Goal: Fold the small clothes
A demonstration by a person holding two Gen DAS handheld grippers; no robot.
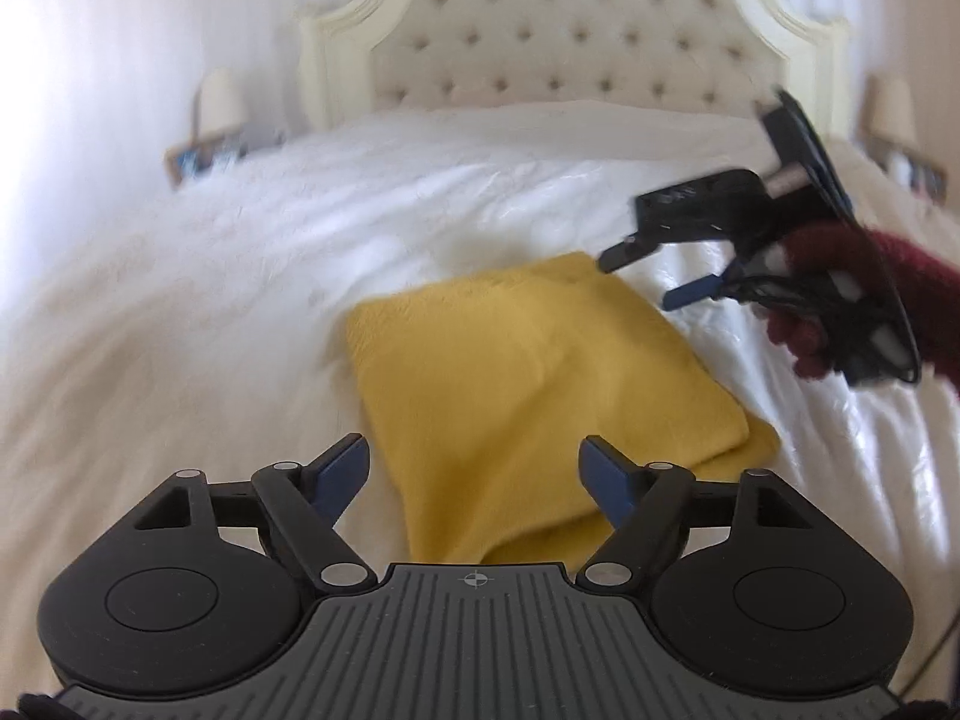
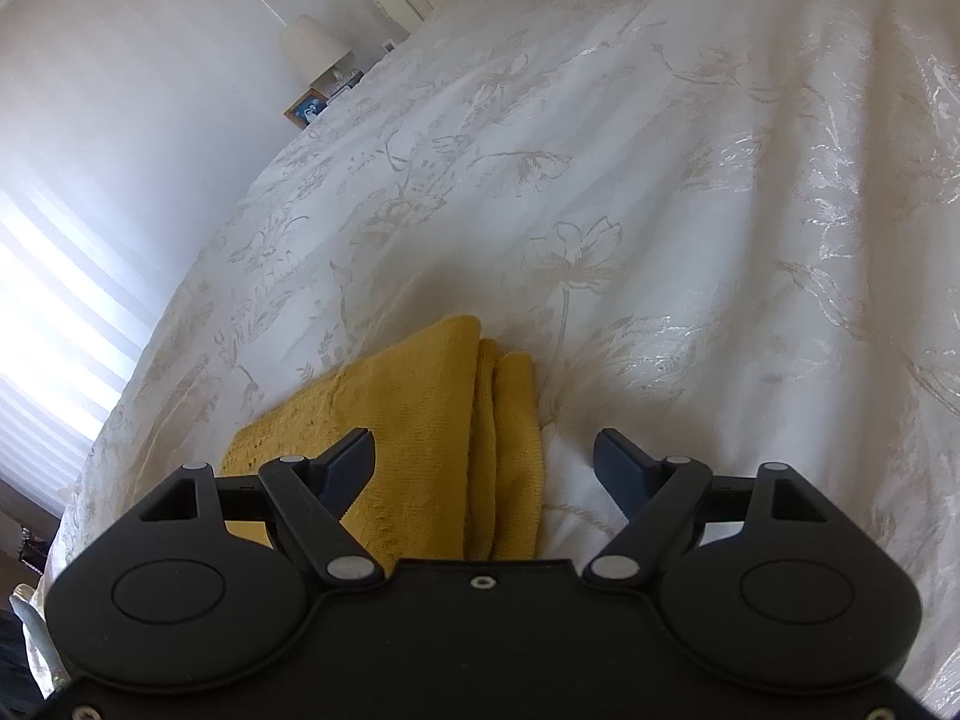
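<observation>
At far left in the left wrist view, a lamp [image 1: 221, 97] stands on a nightstand beside the bed [image 1: 240, 276], with a framed picture [image 1: 193, 161] below it. The tufted headboard [image 1: 558, 30] fills the top middle. Low in that view the left gripper [image 1: 474, 471] hangs above the bedspread with its fingers spread wide and nothing between them. Just past its tips lies the cloth [image 1: 528, 384], yellow, folded into a thick square, flat on the white floral cover near the middle of the bed. Its layered edges show at the near right corner. Further right, the right gripper [image 1: 651, 276] is held in a hand [image 1: 822, 312] in a dark red glove, above the bed beside the cloth's far right corner; its two fingers stand apart, empty, and do not touch the cloth. A second lamp [image 1: 894, 108] sits at far right.

In the right wrist view, the lamp [image 2: 315, 48] and picture [image 2: 306, 108] are at upper left. The cloth [image 2: 432, 420] lies under the left finger [image 2: 351, 468] of the right gripper [image 2: 486, 468], folded edges stacked toward the middle; bare bedspread [image 2: 720, 240] lies to the right.
</observation>
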